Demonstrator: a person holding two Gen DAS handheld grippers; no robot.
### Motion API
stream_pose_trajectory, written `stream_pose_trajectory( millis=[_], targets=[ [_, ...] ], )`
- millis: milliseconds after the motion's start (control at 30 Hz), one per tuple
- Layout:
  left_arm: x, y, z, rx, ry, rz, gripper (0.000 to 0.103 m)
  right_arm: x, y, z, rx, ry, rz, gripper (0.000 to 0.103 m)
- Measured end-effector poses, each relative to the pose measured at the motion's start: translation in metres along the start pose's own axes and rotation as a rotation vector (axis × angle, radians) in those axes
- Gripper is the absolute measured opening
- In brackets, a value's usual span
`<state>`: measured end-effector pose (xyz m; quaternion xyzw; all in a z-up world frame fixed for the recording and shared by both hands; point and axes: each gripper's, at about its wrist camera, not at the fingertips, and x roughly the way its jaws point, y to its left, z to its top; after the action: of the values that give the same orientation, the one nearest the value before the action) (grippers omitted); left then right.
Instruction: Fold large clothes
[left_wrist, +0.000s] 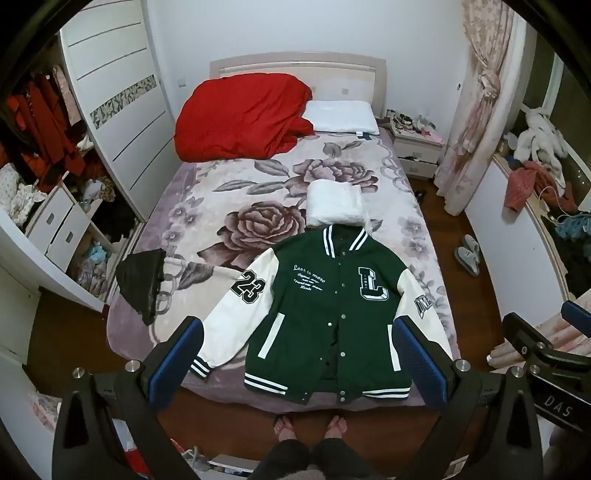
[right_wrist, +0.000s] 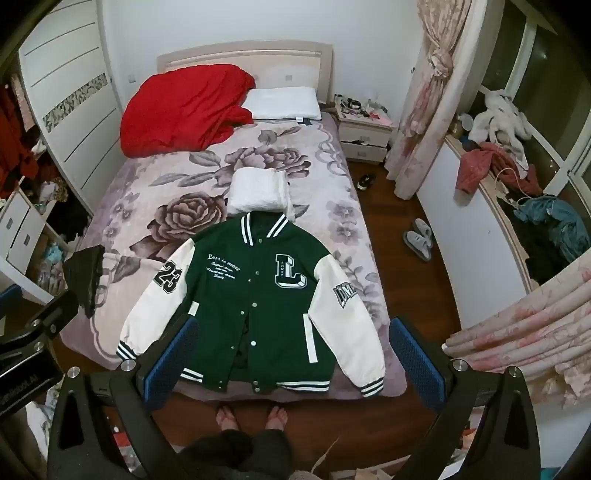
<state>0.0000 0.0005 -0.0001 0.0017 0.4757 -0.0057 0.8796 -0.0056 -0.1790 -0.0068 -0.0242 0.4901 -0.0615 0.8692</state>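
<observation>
A green varsity jacket (left_wrist: 325, 314) (right_wrist: 255, 306) with white sleeves lies flat, front up and snapped shut, at the foot of the bed (left_wrist: 207, 206) (right_wrist: 147, 192). Its hem reaches the near edge and both sleeves slant outward. My left gripper (left_wrist: 299, 325) hangs open above the hem, well clear of the cloth, with nothing between its blue pads (left_wrist: 177, 354). My right gripper (right_wrist: 293, 323) is likewise open and empty above the jacket. Each gripper shows at the edge of the other's view: the right gripper's body (left_wrist: 546, 343) and the left gripper's body (right_wrist: 33, 332).
A folded white item (left_wrist: 334, 203) sits just beyond the collar. A black garment (left_wrist: 142, 280) lies at the bed's left edge. A red quilt (left_wrist: 243, 118) and a pillow (left_wrist: 343, 116) fill the head end. The person's bare feet (left_wrist: 310, 426) stand at the foot. Slippers (left_wrist: 467, 254) lie on the floor at right.
</observation>
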Motion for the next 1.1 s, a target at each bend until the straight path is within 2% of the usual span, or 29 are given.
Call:
stream_pose_trajectory(
  millis=[700, 933, 1100],
  targets=[
    [0.000, 0.000, 0.000, 0.003, -0.012, 0.009, 0.103, -0.003, -0.005, -0.011, -0.007, -0.020, -0.011, 0.103],
    [-0.002, 0.000, 0.006, 0.000, -0.015, 0.009, 0.103, -0.007, -0.006, 0.005, -0.008, -0.023, -0.013, 0.103],
    [-0.003, 0.000, 0.006, 0.000, -0.016, 0.005, 0.103, -0.007, -0.006, 0.005, -0.008, -0.025, -0.014, 0.103]
  ],
)
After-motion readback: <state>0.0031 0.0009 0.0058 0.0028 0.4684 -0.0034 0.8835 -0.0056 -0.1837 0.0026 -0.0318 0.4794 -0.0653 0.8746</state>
